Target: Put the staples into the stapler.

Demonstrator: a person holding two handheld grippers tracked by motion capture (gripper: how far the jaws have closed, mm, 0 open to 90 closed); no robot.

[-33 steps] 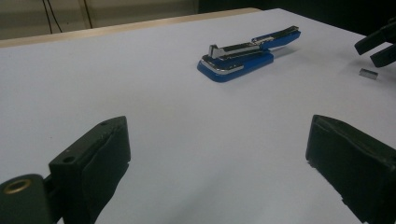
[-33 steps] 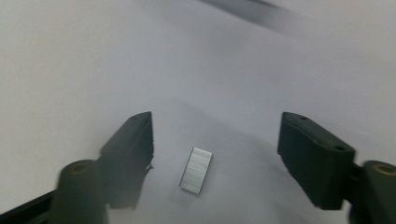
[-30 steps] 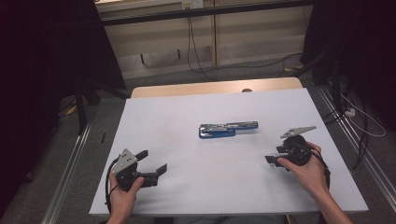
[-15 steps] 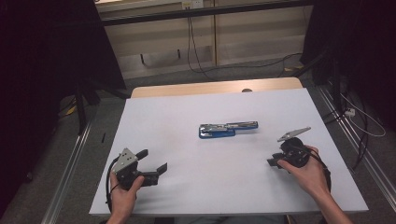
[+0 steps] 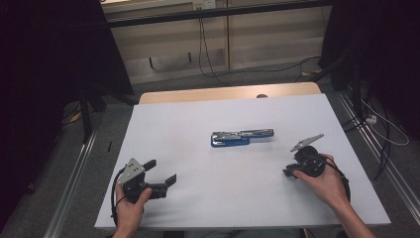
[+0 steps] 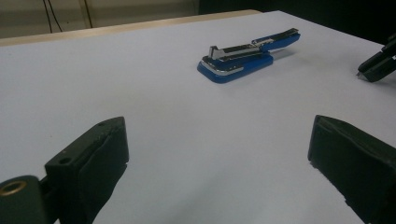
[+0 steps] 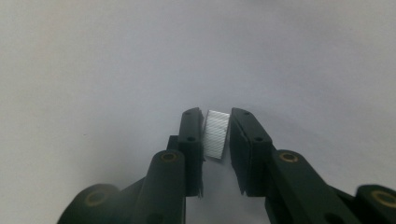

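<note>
A blue and chrome stapler (image 5: pixel 241 137) lies swung open in the middle of the white table (image 5: pixel 198 114); in the left gripper view the stapler (image 6: pixel 243 56) rests ahead, a good way off. My left gripper (image 5: pixel 161 170) rests near the front left corner, its jaws wide open over bare table (image 6: pixel 217 149). My right gripper (image 5: pixel 288 172) points down at the table on the right. Its jaws have just been closing, and my right gripper (image 7: pixel 215 114) now pinches a small silver strip of staples (image 7: pixel 217 135) between its pads.
A wooden strip (image 5: pixel 228 92) runs along the table's far edge. Cables trail on the floor behind. The other gripper's black tip (image 6: pixel 376 67) shows at the right edge of the left gripper view. Broad bare table surrounds the stapler.
The right gripper's jaws have drawn together. Neither hand has shifted, and the stapler lies where it was.
</note>
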